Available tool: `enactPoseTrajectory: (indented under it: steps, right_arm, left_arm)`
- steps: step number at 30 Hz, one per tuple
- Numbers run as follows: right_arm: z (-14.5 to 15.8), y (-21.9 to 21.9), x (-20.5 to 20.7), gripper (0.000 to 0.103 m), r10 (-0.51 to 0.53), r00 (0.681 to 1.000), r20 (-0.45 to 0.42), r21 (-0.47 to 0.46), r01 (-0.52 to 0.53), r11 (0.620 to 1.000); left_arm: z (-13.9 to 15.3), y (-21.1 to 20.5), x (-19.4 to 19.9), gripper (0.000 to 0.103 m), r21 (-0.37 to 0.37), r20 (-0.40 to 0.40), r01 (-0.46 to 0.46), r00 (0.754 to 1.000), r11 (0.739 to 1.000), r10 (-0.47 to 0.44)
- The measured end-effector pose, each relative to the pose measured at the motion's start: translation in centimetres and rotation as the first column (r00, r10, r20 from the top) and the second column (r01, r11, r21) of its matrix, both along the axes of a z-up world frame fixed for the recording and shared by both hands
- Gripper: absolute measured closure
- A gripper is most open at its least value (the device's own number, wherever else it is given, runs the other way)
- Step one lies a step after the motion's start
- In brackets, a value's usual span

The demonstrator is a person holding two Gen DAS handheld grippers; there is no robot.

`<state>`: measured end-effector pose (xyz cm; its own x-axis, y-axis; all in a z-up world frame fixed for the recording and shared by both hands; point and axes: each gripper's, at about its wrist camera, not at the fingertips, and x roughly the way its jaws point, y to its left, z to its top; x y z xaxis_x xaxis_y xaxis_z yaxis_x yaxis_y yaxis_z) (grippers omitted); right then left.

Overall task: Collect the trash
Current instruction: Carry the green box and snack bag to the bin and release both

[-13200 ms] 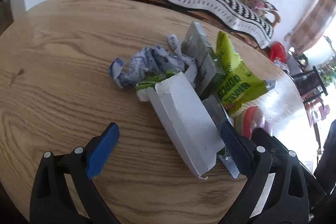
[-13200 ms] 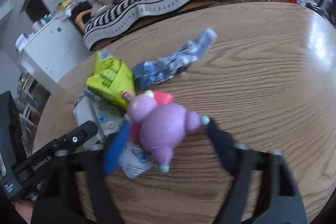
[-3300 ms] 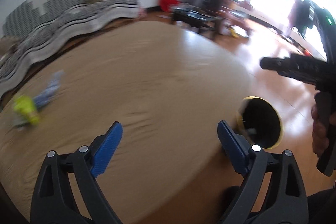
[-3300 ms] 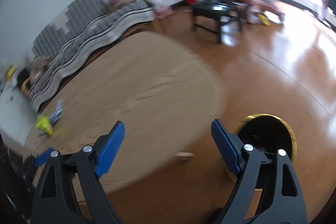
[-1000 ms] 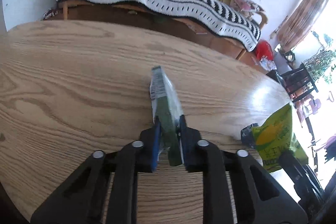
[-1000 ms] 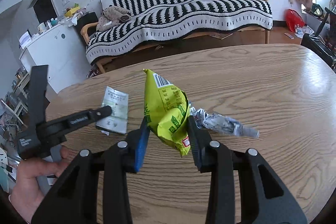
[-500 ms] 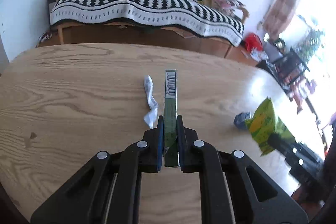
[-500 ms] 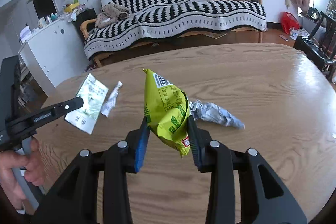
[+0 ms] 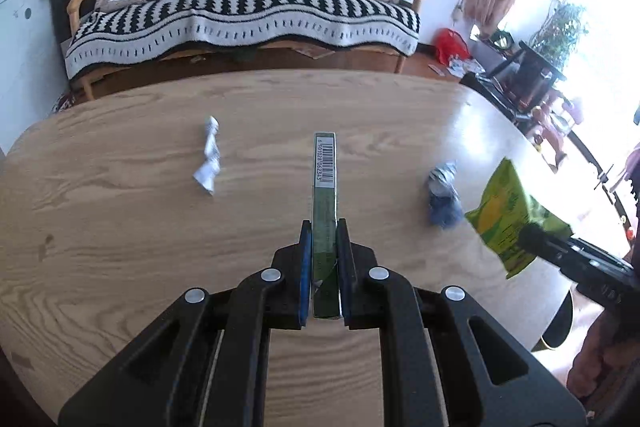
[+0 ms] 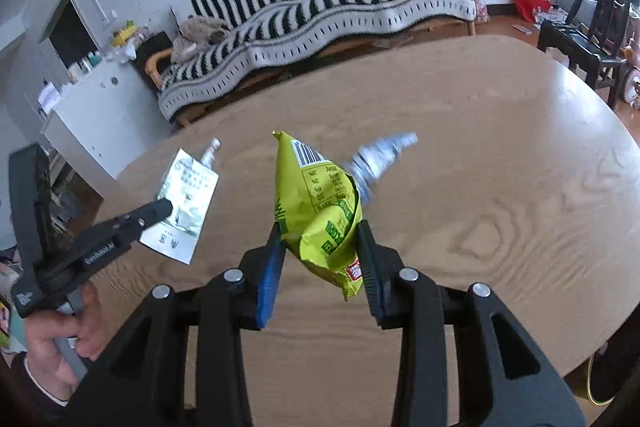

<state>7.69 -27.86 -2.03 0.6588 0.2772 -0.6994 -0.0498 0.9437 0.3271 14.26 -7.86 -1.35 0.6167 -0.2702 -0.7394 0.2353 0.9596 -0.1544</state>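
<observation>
The left gripper [image 9: 324, 259] is clamped on a flat green carton [image 9: 324, 203], seen edge-on in its own camera; the carton runs straight out between the two blue pads, its barcode end past the fingertips and its near end reaching back between the pads. In the right wrist view the same carton [image 10: 183, 205] shows its pale printed face, held up above the near left part of the wooden table [image 10: 500, 147].

The right gripper [image 10: 320, 259] is clamped on a yellow-green snack bag [image 10: 316, 211]. The crumpled lower part of the bag sits between the pads, a corner hangs below them, and the barcode end stands up beyond the fingertips. From the left wrist view the bag [image 9: 510, 211] is in the air over the table's right edge.

On the table lie a twisted white wrapper [image 9: 209, 161], left of the carton, and a crumpled blue-and-white wrapper [image 9: 442, 195], between the carton and the bag. Behind the table stands a sofa with a black-and-white striped cover [image 9: 248, 7].
</observation>
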Motion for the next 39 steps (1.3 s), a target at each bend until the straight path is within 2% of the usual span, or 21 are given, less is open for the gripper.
enactPoseTrajectory:
  steps: [2,6,10,14,20,25,29,34,37,39]
  right_arm:
    - [-0.3,0.1,-0.7,0.067,0.004,1.0,-0.005,-0.043,-0.005,0.999]
    - [0.1,-0.7,-2.2,0.067,-0.008,1.0,0.0,-0.056,0.008,0.998]
    - [0.8,-3.5,-4.7,0.067,-0.054,0.998,0.019,-0.081,0.056,0.995]
    - [1.6,-8.0,-7.0,0.067,-0.131,0.991,0.04,-0.097,0.134,0.986]
    - [1.8,-18.0,-12.0,0.067,-0.305,0.951,0.056,-0.08,0.308,0.948]
    - [1.5,-25.9,-16.8,0.067,-0.445,0.894,0.051,-0.054,0.448,0.893]
    - [0.4,-31.8,-20.4,0.067,-0.543,0.84,0.012,-0.046,0.543,0.838]
    - [-1.9,-38.0,-23.8,0.067,-0.642,0.763,-0.073,-0.049,0.64,0.767]
    - [-3.3,-40.8,-25.2,0.067,-0.678,0.728,-0.106,-0.042,0.677,0.734]
    - [-4.5,-42.6,-25.8,0.067,-0.694,0.707,-0.139,-0.026,0.698,0.716]
  left_arm:
    - [-0.3,-0.5,-0.5,0.092,0.003,-0.011,0.002,1.0,1.0,-0.002]
    - [-0.2,-1.5,-1.7,0.092,-0.004,-0.01,0.023,1.0,1.0,-0.023]
    - [0.3,-3.5,-2.8,0.092,-0.013,0.0,0.051,0.999,0.999,-0.051]
    - [0.8,-6.5,-3.9,0.092,-0.028,0.013,0.092,0.996,0.995,-0.091]
    - [1.6,-13.6,-6.2,0.092,-0.06,0.048,0.205,0.978,0.977,-0.202]
    - [1.7,-21.1,-9.0,0.092,-0.108,0.066,0.338,0.941,0.935,-0.332]
    - [1.0,-27.2,-11.9,0.092,-0.09,0.073,0.439,0.898,0.894,-0.434]
    - [-1.1,-35.6,-14.6,0.092,-0.139,0.001,0.529,0.845,0.837,-0.534]
    - [-3.3,-40.9,-16.4,0.092,-0.16,-0.055,0.583,0.801,0.797,-0.597]
    - [-4.7,-43.4,-17.0,0.092,-0.152,-0.085,0.602,0.782,0.784,-0.617]
